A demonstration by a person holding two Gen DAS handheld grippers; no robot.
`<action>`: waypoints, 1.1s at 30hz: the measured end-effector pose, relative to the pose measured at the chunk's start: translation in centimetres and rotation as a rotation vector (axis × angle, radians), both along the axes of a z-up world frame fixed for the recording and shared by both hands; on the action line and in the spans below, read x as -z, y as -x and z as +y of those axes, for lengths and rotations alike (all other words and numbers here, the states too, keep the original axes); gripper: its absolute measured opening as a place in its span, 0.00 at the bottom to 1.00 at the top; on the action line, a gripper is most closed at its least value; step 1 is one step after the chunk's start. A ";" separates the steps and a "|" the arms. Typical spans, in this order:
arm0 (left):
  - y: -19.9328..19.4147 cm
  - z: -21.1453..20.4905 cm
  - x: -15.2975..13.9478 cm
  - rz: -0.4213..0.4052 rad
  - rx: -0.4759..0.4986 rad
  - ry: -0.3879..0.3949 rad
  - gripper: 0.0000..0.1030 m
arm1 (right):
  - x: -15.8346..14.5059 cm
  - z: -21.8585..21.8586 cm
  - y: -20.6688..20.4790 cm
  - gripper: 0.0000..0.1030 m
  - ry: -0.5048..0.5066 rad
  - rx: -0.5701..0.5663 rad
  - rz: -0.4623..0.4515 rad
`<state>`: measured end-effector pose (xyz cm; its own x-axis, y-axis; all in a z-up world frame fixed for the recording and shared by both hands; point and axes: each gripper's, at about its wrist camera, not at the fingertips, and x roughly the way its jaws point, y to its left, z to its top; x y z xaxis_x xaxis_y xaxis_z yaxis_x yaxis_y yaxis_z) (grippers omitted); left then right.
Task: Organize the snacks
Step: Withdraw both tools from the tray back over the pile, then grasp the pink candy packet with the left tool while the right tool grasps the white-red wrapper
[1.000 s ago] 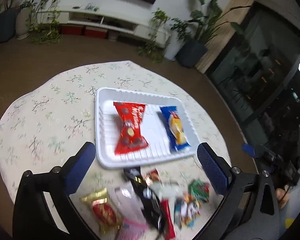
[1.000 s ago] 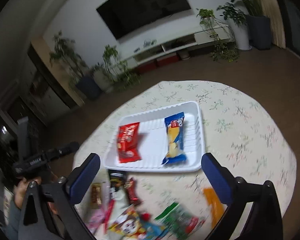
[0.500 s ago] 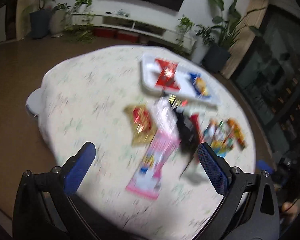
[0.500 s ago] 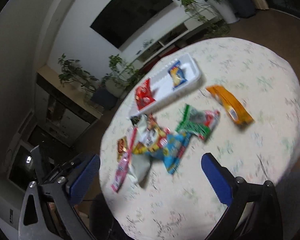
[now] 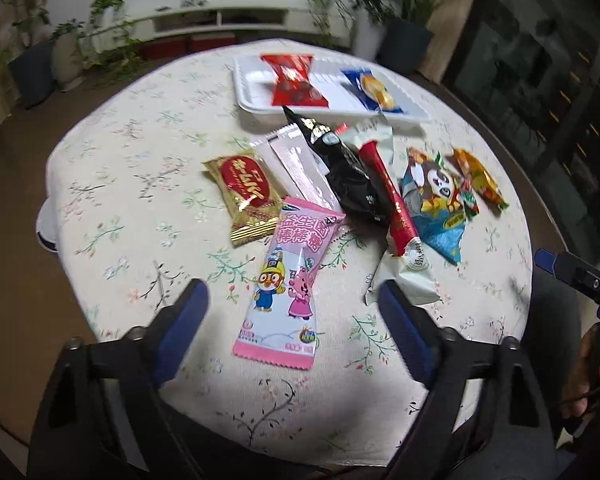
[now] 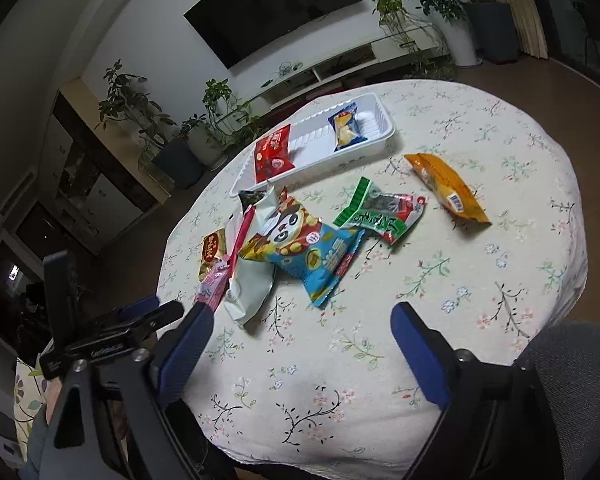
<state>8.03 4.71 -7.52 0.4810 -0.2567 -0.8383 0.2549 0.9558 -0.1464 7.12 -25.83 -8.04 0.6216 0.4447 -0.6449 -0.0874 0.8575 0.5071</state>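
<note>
A white tray (image 5: 252,100) at the far side of the table holds a red packet (image 5: 296,82) and a blue packet (image 5: 374,90). Loose snacks lie in front of it. My left gripper (image 5: 290,292) hovers over a pink cartoon packet (image 5: 288,248). Its jaws are closing with the packet between them, and the pads are clear of it. My right gripper (image 6: 300,316) is also closing, over bare cloth, just short of a blue panda packet (image 6: 312,256). A green packet (image 6: 380,212) and an orange packet (image 6: 446,188) lie to the right.
A gold-and-red packet (image 5: 246,188), a black packet (image 5: 348,176), a red stick (image 5: 388,188) and a white packet (image 5: 412,276) crowd the pile. The round floral tablecloth (image 6: 500,264) drops away at the near edge. A person's hand (image 5: 592,368) shows at the right.
Both grippers drew back from the tray toward the near side of the table and sank lower. The snack pile now lies ahead of them. Both pairs of jaws stand narrower.
</note>
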 end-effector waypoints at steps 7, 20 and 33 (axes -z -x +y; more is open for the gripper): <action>-3.6 -1.7 2.6 0.109 0.075 -0.067 0.68 | 0.3 0.1 0.1 0.83 -0.015 -0.008 0.012; -6.2 -2.0 3.8 0.166 0.115 -0.144 0.37 | 0.3 0.7 0.0 0.80 0.004 -0.036 0.011; -5.0 -1.8 3.3 0.146 0.156 -0.110 0.20 | 0.2 1.8 -0.6 0.71 0.002 -0.086 0.043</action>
